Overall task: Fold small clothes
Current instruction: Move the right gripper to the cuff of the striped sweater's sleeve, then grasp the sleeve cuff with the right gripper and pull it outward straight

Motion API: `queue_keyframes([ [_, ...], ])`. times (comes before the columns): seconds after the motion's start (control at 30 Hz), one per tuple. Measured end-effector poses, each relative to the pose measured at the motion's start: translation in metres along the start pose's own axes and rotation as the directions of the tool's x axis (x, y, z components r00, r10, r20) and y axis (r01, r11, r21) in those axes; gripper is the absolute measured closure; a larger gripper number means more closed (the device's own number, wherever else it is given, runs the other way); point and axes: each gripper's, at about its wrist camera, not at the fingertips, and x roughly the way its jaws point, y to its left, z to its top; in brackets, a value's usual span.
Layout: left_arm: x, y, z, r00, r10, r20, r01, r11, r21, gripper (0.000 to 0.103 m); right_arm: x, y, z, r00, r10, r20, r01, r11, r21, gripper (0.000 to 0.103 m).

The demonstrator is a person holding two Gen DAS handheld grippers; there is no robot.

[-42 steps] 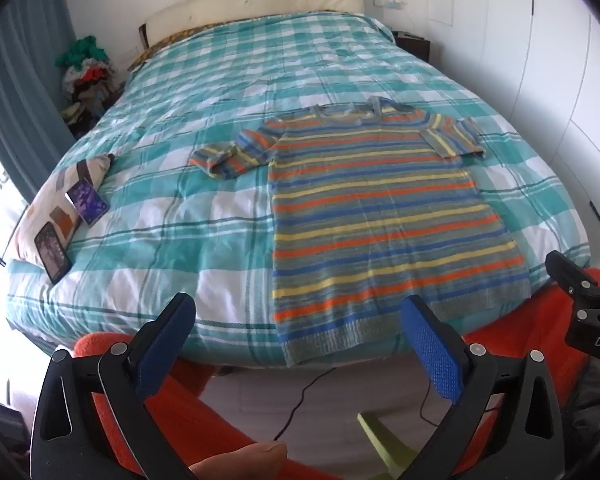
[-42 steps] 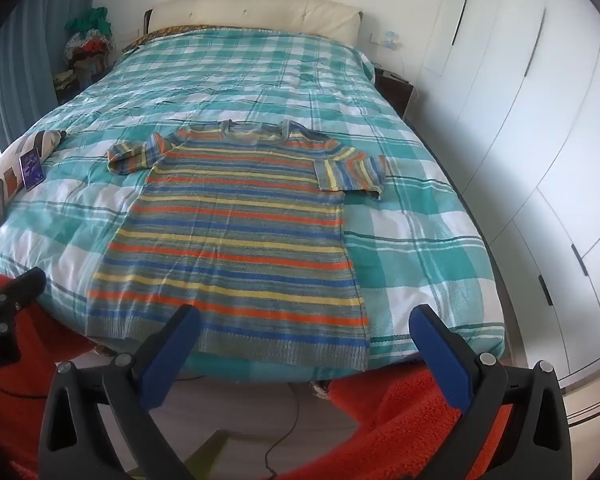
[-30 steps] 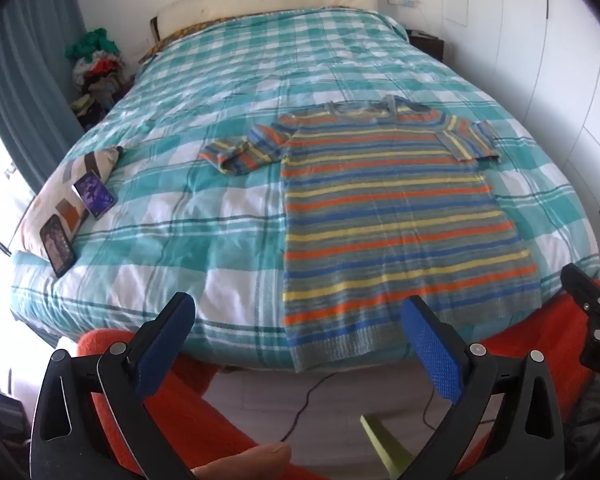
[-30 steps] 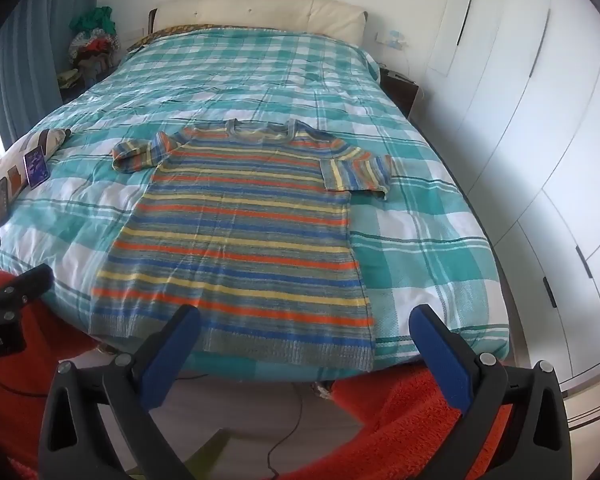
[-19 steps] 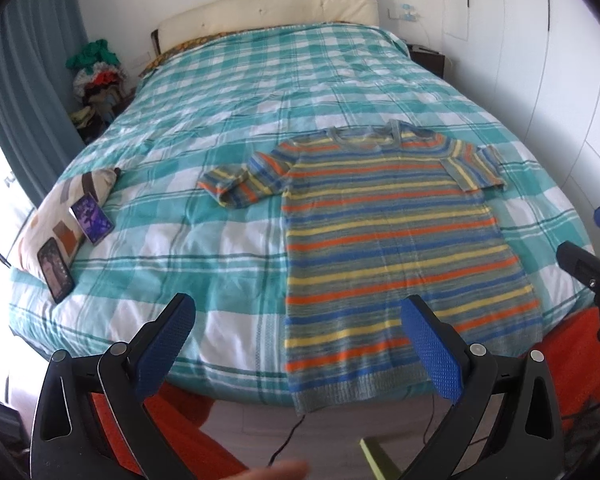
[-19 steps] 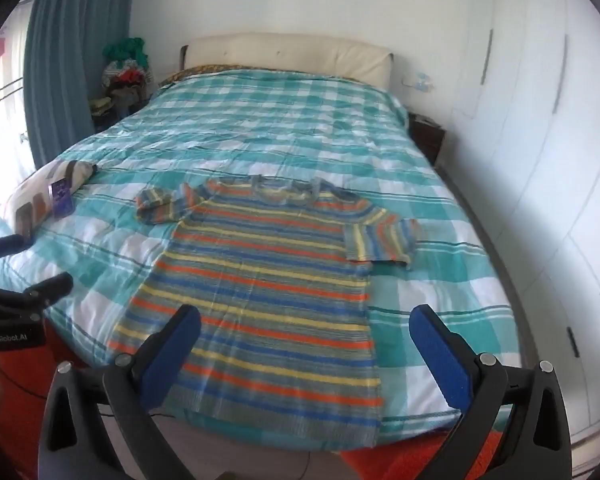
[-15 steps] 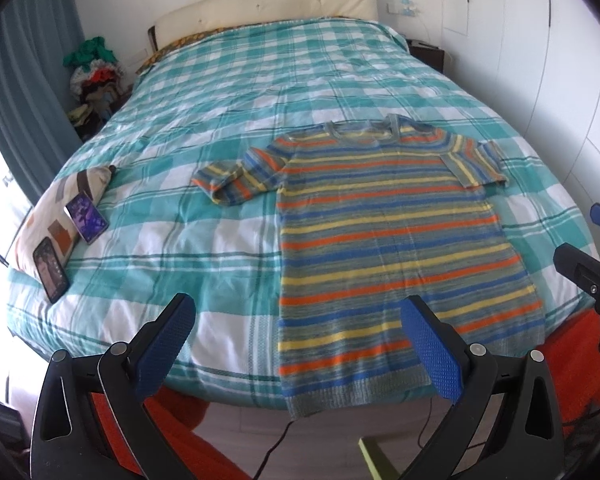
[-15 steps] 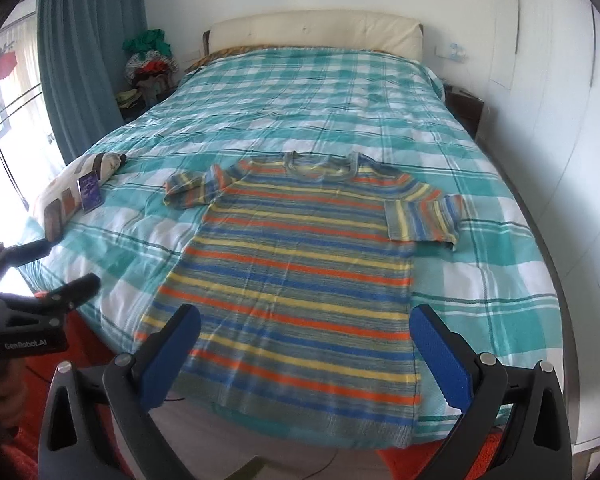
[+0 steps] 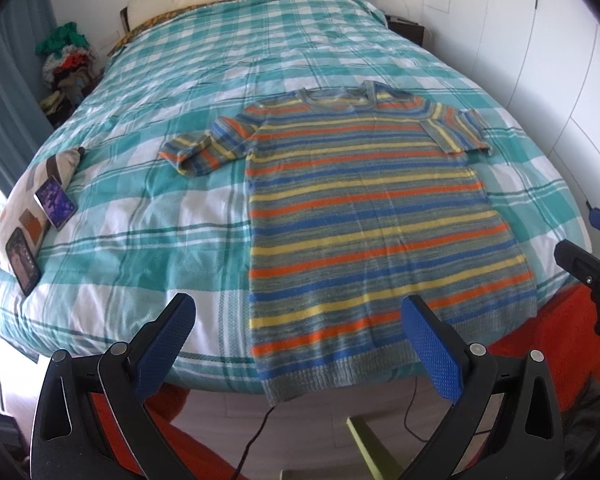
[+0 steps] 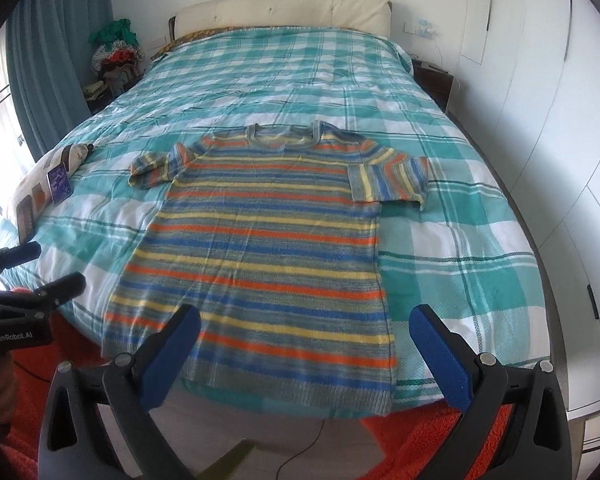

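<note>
A striped knit T-shirt (image 9: pixel 364 208) (image 10: pixel 268 248) in orange, yellow, blue and grey lies flat on the bed, neck away from me, hem hanging over the near edge. Its left sleeve (image 9: pixel 204 146) is bunched; its right sleeve (image 10: pixel 392 178) lies flat. My left gripper (image 9: pixel 300 332) is open, held short of the hem and left of the shirt's middle. My right gripper (image 10: pixel 306 340) is open above the hem. Each gripper shows at the edge of the other's view: the right gripper (image 9: pixel 592 268), the left gripper (image 10: pixel 24 276). Neither touches the shirt.
The bed (image 9: pixel 148 216) has a teal and white checked cover. A patterned pillow with two phones (image 9: pixel 40 216) lies at its left edge. White wardrobe doors (image 10: pixel 560 140) run along the right. An orange rug (image 10: pixel 420 436) and a cable lie on the floor below.
Both grippers rose and came closer to the bed, so the shirt fills more of each view. The right gripper's view swung left. Both stayed open. The shirt has not moved.
</note>
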Motion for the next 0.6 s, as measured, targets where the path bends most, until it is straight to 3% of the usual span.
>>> queue_keyframes([
  [0.1, -0.003, 0.003, 0.007, 1.0, -0.018, 0.014, 0.019, 1.0, -0.013, 0.0, 0.025, -0.004, 0.01, 0.997, 0.003, 0.078, 0.004, 0.996, -0.091, 0.0],
  [0.2, -0.013, 0.005, 0.014, 0.999, -0.012, 0.043, 0.013, 1.0, -0.023, 0.0, 0.079, -0.023, 0.041, 0.996, -0.01, 0.09, 0.024, 0.987, -0.16, 0.002],
  [0.23, -0.016, 0.007, 0.015, 0.999, -0.007, 0.048, 0.008, 1.0, -0.03, 0.0, 0.1, -0.032, 0.054, 0.996, -0.022, 0.082, 0.036, 0.985, -0.169, 0.008],
  [0.3, -0.018, 0.01, 0.015, 0.999, 0.002, 0.05, 0.001, 0.999, -0.05, 0.0, 0.144, -0.046, 0.083, 0.999, -0.033, 0.031, 0.038, 0.982, -0.183, 0.019],
  [0.37, -0.015, 0.015, 0.013, 0.999, 0.006, 0.033, -0.003, 0.997, -0.075, 0.0, 0.191, -0.053, 0.107, 0.998, -0.026, -0.054, 0.015, 0.979, -0.205, 0.022],
  [0.43, -0.005, 0.022, 0.011, 1.0, 0.01, 0.001, -0.01, 0.995, -0.096, 0.0, 0.234, -0.054, 0.122, 0.991, -0.049, -0.121, 0.019, 0.972, -0.234, 0.035],
  [0.53, 0.004, 0.029, 0.009, 0.999, 0.007, -0.043, -0.013, 0.991, -0.132, 0.0, 0.286, -0.054, 0.127, 0.976, -0.092, -0.196, 0.034, 0.959, -0.283, 0.039],
  [0.57, 0.005, 0.032, 0.007, 0.999, 0.004, -0.052, -0.011, 0.99, -0.141, 0.0, 0.298, -0.06, 0.124, 0.969, -0.08, -0.236, 0.012, 0.962, -0.274, 0.047],
  [0.6, 0.006, 0.034, 0.006, 0.998, 0.006, -0.059, -0.015, 0.989, -0.149, 0.001, 0.301, -0.068, 0.125, 0.966, -0.05, -0.254, -0.015, 0.969, -0.248, 0.075],
])
